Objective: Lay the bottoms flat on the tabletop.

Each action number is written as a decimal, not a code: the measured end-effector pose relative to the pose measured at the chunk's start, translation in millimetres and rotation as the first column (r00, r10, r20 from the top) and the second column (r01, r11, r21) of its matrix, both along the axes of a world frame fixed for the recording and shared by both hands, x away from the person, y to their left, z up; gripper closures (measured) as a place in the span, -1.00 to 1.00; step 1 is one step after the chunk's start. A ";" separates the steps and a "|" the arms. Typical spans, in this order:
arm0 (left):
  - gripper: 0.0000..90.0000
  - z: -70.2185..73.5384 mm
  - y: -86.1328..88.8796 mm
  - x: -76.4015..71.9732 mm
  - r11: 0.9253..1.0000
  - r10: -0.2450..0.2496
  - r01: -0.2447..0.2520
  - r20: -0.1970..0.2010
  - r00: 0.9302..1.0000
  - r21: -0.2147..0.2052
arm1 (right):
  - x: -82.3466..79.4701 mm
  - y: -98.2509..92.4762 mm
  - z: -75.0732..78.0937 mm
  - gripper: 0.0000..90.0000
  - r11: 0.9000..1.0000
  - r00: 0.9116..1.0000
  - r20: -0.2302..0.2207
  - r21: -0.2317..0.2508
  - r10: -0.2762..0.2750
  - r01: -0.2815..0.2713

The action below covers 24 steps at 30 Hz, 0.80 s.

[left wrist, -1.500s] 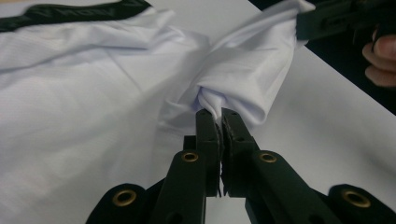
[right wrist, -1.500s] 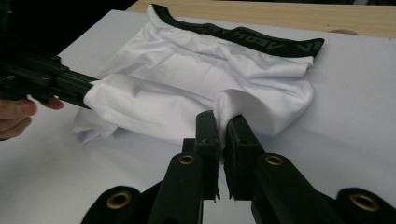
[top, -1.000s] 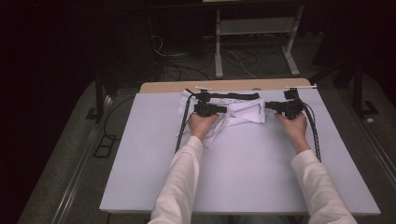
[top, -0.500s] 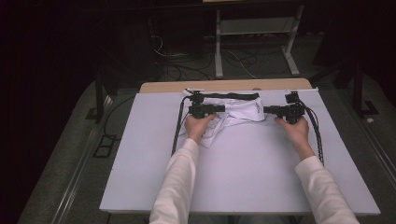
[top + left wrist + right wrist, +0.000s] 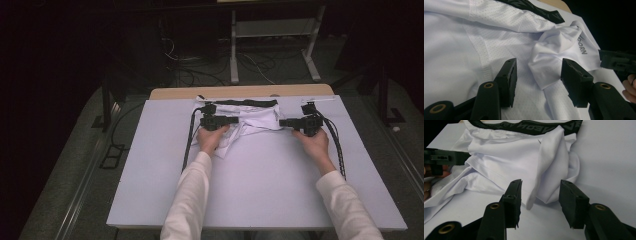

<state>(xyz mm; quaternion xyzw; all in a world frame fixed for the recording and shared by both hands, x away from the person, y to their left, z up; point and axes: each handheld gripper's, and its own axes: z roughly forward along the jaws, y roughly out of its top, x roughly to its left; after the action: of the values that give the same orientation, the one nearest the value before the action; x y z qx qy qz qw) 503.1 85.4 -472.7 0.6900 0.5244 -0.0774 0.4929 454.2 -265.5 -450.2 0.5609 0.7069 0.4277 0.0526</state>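
— Dark room, cables on the floor behind; where does the work stand on your bench?

— Your white garment lies rumpled at the bench's far edge, its black waistband along the side away from you. You look to be between grips, partway through flattening or folding it.

— And my tools?

— Your left tool has just been opening; its jaws stand about half apart over a raised fold of the garment, pads not pressing it. Your right tool sits at the garment's other end, jaws also roughly half open after widening, a hanging flap between them but not pinched.

— Next move?

— I'd judge each tool needs a fresh hold: close on the fold in front of it, catching one layer cleanly, then draw away from the waistband so the cloth spreads without bunching.
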 end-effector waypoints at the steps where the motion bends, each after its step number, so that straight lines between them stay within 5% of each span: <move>1: 0.08 -1.4 -0.2 0.6 1.000 0.001 -0.001 -0.001 1.000 -0.010 | 0.5 0.1 -1.0 0.16 1.000 1.000 -0.004 0.004 -0.003 0.003; 6: 0.31 -3.8 -4.8 0.9 1.000 -0.003 0.003 0.014 1.000 -0.020 | 4.1 2.0 -8.5 0.20 1.000 1.000 -0.027 0.023 -0.012 0.013; 11: 0.64 -2.6 -8.0 0.4 0.999 -0.005 0.006 0.036 0.999 -0.037 | 4.2 4.2 -8.3 0.61 1.000 1.000 -0.022 0.021 -0.007 0.008; 17: 0.95 -1.1 -11.7 0.5 1.000 -0.017 0.017 0.045 0.999 0.004 | 3.9 3.7 -7.0 0.89 1.000 1.000 -0.025 0.016 0.004 -0.004; 24: 0.98 8.5 -9.9 -2.7 0.998 -0.032 0.029 0.058 0.998 0.051 | 2.4 0.3 -3.0 0.93 0.999 1.000 -0.021 0.031 0.017 -0.017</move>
<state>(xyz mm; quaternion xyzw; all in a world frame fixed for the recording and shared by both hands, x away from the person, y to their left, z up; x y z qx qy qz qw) 500.4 75.5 -464.2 0.7121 0.5009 -0.0513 0.4892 456.7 -265.1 -453.2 0.5601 0.7054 0.4331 0.0329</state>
